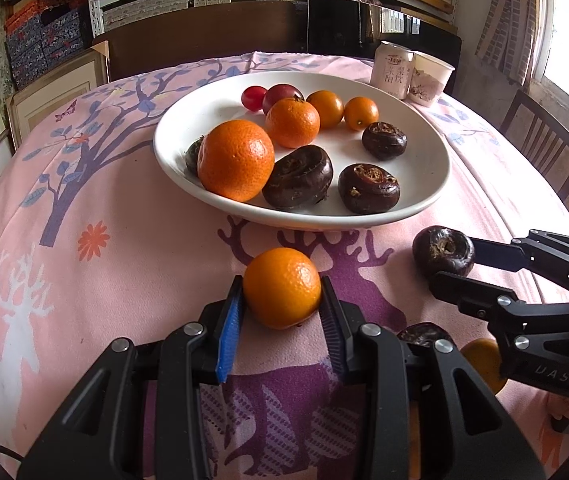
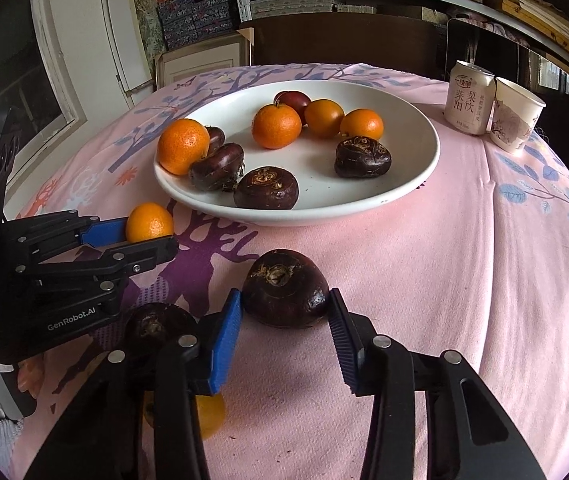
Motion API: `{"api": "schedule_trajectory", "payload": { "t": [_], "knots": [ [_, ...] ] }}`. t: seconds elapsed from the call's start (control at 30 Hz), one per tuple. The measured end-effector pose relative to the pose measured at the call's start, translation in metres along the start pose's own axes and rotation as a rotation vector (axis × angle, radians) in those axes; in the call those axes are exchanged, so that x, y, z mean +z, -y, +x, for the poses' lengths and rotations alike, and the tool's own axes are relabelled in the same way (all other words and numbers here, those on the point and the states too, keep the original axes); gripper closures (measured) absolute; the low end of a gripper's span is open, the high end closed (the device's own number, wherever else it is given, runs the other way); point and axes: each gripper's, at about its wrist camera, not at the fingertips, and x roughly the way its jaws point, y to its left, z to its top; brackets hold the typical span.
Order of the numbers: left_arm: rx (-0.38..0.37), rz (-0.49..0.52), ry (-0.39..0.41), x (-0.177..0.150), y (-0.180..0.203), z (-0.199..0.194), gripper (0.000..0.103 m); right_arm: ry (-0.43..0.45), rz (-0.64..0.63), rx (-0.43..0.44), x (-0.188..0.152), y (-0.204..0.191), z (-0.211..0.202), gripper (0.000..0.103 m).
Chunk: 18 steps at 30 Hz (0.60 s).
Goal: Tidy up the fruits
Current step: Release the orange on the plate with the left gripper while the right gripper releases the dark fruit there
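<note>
The left gripper [image 1: 282, 300] sits nearest the camera, its two pads pinching a small orange [image 1: 281, 288] that rests on the pink patterned tablecloth [image 1: 124, 208]. Just to its right, the right gripper [image 2: 286, 308] has its pads pressed against both sides of a dark brown water chestnut [image 2: 285, 289], also on the cloth. Another chestnut [image 2: 156, 326] and another orange [image 2: 210, 416] lie close behind the grippers. Beyond them stands a white plate [image 1: 424, 200] holding oranges, chestnuts and red fruits. A drink can [image 1: 391, 74] and paper cup [image 1: 430, 80] stand side by side behind the plate.
</note>
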Motion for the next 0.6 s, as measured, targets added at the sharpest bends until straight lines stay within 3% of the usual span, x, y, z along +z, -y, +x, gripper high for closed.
{"api": "schedule_trajectory", "payload": {
  "t": [0.6],
  "knots": [
    [-0.023, 0.064, 0.037, -0.007, 0.023, -0.016, 0.067, 0.072, 0.057, 0.03, -0.014, 0.013, -0.036, 0.059]
  ]
}}
